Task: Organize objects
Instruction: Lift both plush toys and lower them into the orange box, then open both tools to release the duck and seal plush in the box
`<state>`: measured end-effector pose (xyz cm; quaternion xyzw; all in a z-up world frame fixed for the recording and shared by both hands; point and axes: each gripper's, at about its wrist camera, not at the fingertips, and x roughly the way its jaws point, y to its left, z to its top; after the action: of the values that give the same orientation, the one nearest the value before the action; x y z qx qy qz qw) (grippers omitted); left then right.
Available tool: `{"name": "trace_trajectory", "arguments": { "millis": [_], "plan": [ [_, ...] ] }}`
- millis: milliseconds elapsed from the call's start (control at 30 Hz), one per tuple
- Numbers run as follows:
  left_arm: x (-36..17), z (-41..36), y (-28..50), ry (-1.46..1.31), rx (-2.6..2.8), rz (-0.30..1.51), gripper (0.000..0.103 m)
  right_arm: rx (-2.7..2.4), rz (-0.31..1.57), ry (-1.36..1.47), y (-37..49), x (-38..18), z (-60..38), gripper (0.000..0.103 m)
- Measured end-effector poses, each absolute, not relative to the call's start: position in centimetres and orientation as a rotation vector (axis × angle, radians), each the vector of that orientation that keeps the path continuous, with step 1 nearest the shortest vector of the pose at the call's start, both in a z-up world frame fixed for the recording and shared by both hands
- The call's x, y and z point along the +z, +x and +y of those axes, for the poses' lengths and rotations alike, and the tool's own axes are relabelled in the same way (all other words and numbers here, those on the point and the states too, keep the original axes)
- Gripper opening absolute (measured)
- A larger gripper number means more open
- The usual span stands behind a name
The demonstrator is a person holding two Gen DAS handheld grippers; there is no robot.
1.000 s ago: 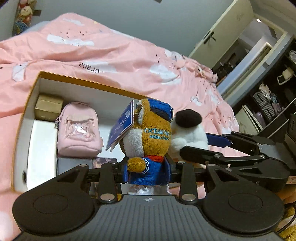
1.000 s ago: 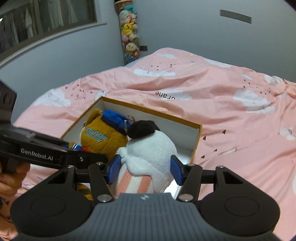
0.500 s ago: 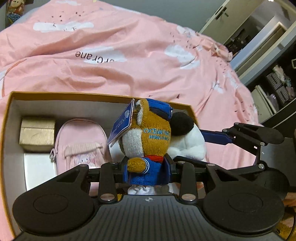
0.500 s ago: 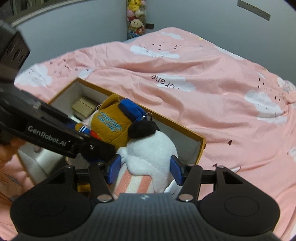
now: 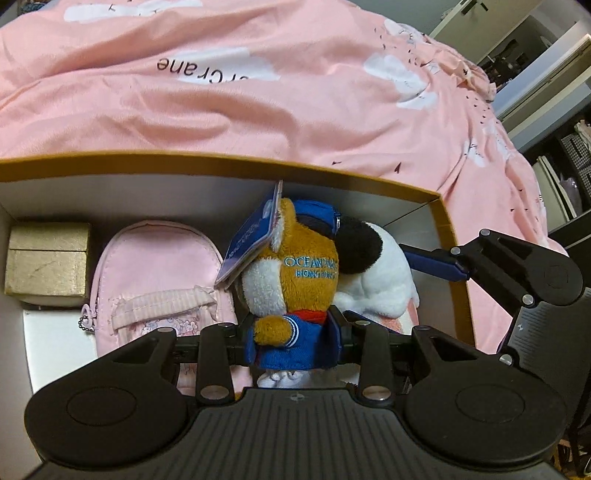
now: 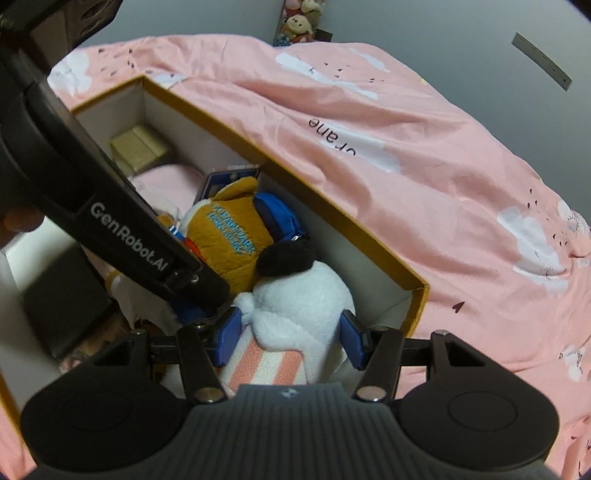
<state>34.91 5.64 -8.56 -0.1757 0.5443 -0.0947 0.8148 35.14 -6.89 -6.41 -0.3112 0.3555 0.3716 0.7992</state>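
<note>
My left gripper (image 5: 293, 334) is shut on a brown plush bear (image 5: 295, 266) in blue clothes with a blue tag, held upright inside an open box (image 5: 221, 168) with a tan rim. My right gripper (image 6: 290, 341) is shut on a white plush (image 6: 306, 299) with a black ear and a pink-striped body, right beside the bear near the box's right corner. In the right wrist view the bear (image 6: 225, 236) sits just left of the white plush, partly hidden by the left gripper's black arm.
Inside the box lie a pink pouch (image 5: 155, 273) and a gold carton (image 5: 46, 264) to the left. The box rests on a pink cloud-print bedspread (image 5: 258, 92). Shelving (image 5: 565, 155) stands at the far right; stacked soft toys (image 6: 301, 18) are by the wall.
Both grippers have come down and forward with their plush toys, from above the box into its right end. Their grips are unchanged.
</note>
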Motion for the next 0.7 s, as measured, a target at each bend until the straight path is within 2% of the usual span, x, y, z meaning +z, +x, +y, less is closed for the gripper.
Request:
{"name": "trace_trajectory", "arguments": {
  "millis": [200, 400, 533, 700],
  "plan": [
    [-9.2, 5.0, 34.9, -0.326, -0.197, 1.158, 0.045, 0.796, 0.743, -0.716, 35.2, -7.3, -6.5, 0.062],
    [-8.6, 5.4, 34.5, -0.323, -0.263, 1.154, 0.064, 0.819, 0.723, -0.735, 35.1, -6.8, -7.0, 0.064],
    [-7.2, 5.9, 33.4, -0.307, -0.286, 1.109, 0.071, 0.838, 0.731, -0.687, 35.2, -5.5, -8.0, 0.073],
    [-5.4, 4.5, 30.6, -0.111, -0.348, 1.061, 0.071, 0.893, 0.737, -0.684, 34.0, -3.8, -9.6, 0.071]
  ]
}}
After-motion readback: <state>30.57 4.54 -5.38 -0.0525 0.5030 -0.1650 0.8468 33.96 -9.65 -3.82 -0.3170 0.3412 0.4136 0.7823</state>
